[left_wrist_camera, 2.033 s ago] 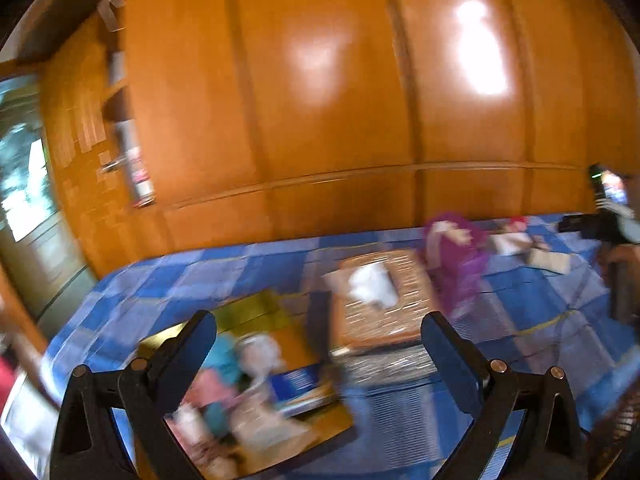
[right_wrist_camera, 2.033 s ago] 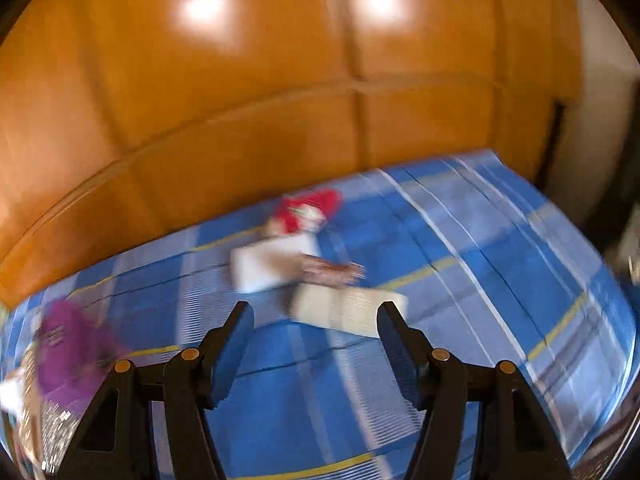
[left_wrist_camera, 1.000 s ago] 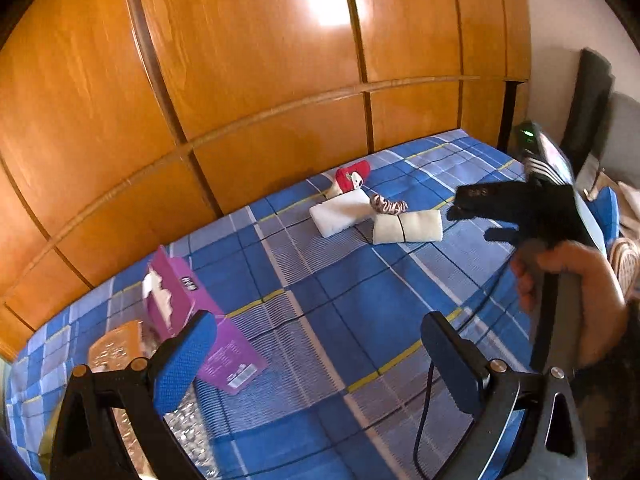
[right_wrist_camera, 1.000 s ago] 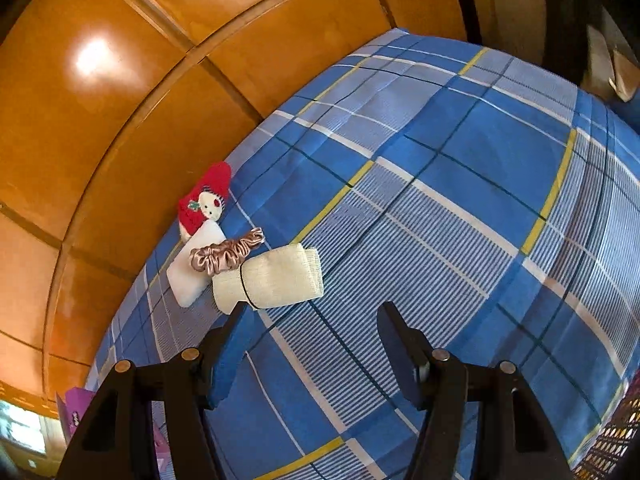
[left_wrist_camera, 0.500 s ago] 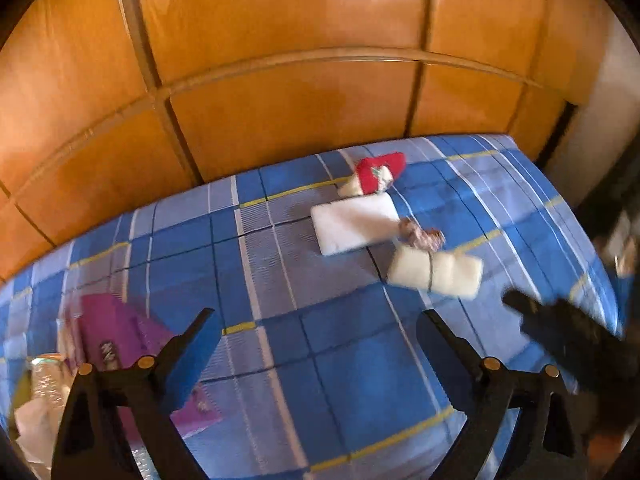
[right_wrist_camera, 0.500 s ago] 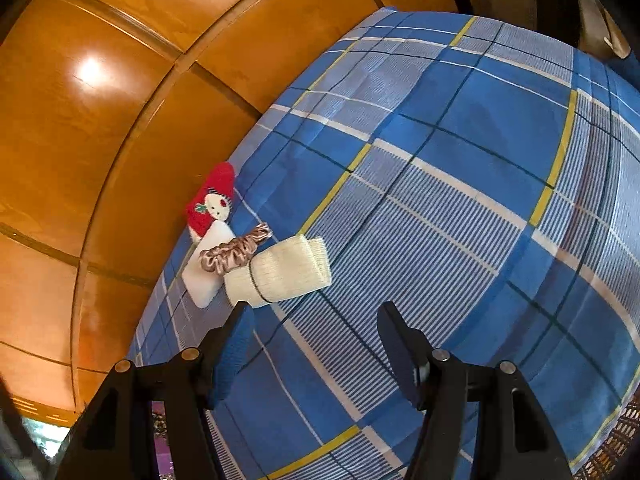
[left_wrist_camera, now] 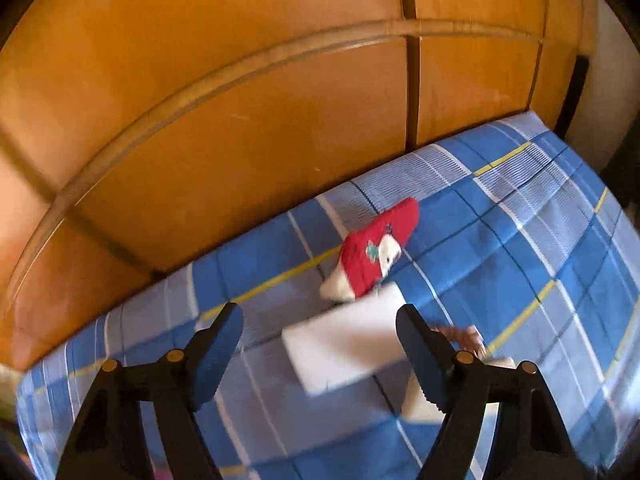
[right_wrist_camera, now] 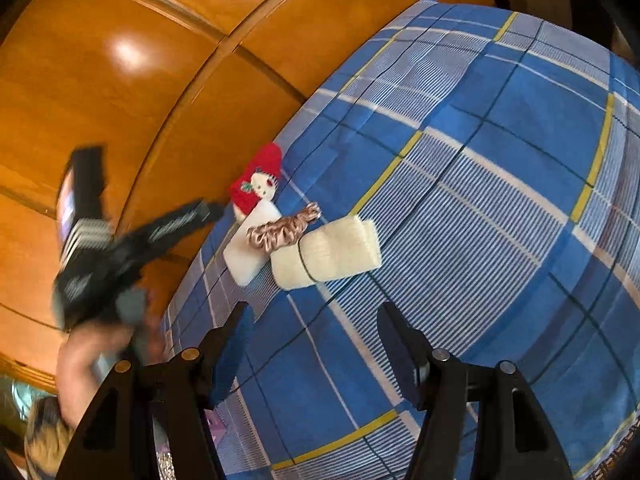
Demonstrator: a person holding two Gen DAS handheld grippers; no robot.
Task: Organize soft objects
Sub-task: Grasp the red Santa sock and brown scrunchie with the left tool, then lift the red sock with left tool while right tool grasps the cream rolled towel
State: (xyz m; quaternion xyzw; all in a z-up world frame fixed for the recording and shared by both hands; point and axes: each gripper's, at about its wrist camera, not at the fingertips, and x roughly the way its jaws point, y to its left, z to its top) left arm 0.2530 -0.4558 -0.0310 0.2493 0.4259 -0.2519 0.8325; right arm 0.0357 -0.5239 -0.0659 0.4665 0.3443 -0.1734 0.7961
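Starting close, with the left gripper [left_wrist_camera: 318,320]: open wide, holding nothing. Now right up by the soft pile, much closer than half a second back. Just past the two fingers, the white pad [left_wrist_camera: 344,352], flat on the bed [left_wrist_camera: 520,240]. All blurry here, so hard to say if touching yet. Probably going for the pad first, so the sorting looks only just begun.

Beside the right finger, a bit of the brown scrunchie [left_wrist_camera: 460,336]. Below that, a bit of the cream roll [left_wrist_camera: 416,406], mostly hidden. Could get in the way: easy to pinch the scrunchie along with the pad. Better to close slowly, and on the pad's free end.

Further back, the red sock [left_wrist_camera: 372,256] with a snowman face, its white end at the pad's far edge, touching or very nearly.

Over to the right gripper [right_wrist_camera: 314,316]: also open wide and empty, hanging back above the bed, about where it was before. Ahead of it, the cream roll with a dark band around it. Then the scrunchie, lying on the pad and against the roll. Then the sock. Off to the left, the left gripper swinging in, all blur, with a hand [right_wrist_camera: 88,356] under it.

Last of all, behind the bed, the shiny wood wall [left_wrist_camera: 240,100].
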